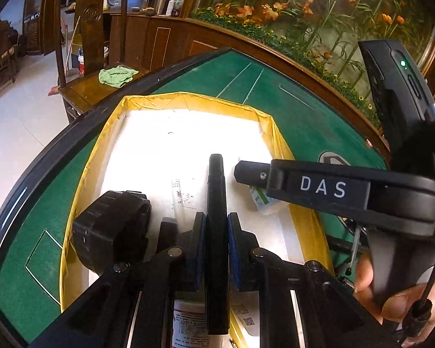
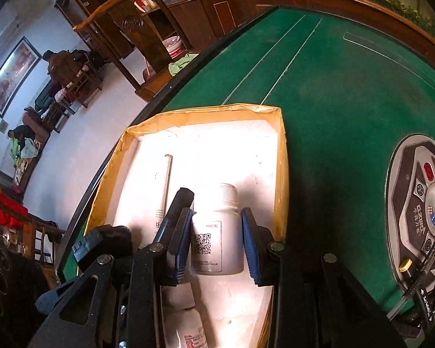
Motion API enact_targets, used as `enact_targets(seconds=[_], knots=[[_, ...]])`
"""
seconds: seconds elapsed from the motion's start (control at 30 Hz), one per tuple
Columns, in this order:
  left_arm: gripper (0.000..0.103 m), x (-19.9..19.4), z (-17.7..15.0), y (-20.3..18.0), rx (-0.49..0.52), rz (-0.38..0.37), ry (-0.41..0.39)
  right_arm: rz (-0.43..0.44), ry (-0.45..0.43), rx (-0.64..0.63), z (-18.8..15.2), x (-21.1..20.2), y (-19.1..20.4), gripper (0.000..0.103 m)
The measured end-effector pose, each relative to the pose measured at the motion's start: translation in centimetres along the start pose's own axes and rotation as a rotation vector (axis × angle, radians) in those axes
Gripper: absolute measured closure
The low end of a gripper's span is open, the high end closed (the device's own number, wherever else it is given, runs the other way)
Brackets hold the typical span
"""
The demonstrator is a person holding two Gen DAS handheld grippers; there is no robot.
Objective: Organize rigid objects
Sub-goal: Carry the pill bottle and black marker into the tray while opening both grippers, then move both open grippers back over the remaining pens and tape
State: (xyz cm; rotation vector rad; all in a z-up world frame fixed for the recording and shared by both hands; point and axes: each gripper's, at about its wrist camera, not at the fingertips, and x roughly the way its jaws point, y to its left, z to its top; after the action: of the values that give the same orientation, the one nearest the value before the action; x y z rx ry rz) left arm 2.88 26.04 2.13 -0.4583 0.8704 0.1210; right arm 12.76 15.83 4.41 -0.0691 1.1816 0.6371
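My left gripper (image 1: pixel 216 226) is shut on a flat black bar-shaped object (image 1: pixel 216 203) and holds it over the white foam tray with yellow taped rim (image 1: pixel 188 98). A black round-bodied object (image 1: pixel 113 226) and a white tube (image 1: pixel 177 197) lie in the tray. My right gripper (image 2: pixel 217 232) sits around a white plastic bottle with a QR label (image 2: pixel 217 232); the left pad touches it, the right pad stands slightly off. The right gripper's body marked DAS (image 1: pixel 322 188) shows in the left wrist view. The black bar (image 2: pixel 178 203) also shows in the right wrist view.
The tray (image 2: pixel 281 156) sits on a green felt mahjong table (image 2: pixel 333 101) with a round control hub (image 2: pixel 420 217) at right. Another white bottle with red print (image 2: pixel 185 327) lies near the tray's front. A wooden chair (image 1: pixel 84 58) with a green cloth stands beyond the table's edge.
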Motion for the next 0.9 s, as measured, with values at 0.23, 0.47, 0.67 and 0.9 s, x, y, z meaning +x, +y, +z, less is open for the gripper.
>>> enact_targets(seconds=[0.23,0.47,0.67,0.9], knots=[[0.075,-0.4,0.0,0.0,0.0,-0.027,-0.013,0.023,0.004,0.004,0.0,-0.1,-0.2,0.07],[0.061,-2.8,-0.5,0.0,-0.011,-0.05,-0.058,0.09,-0.027,0.037,-0.6,-2.3,-1.2,0.065],[0.061,-5.7,-2.6,-2.1,0.042,-0.099,-0.101,0.182,-0.123,0.049,-4.5,-8.1,-4.5,0.065],[0.061,-7.7,-5.8,-7.5,0.18,-0.17,-0.106,0.166,-0.183,0.115,-11.8,-13.7,-13.9,0.065]])
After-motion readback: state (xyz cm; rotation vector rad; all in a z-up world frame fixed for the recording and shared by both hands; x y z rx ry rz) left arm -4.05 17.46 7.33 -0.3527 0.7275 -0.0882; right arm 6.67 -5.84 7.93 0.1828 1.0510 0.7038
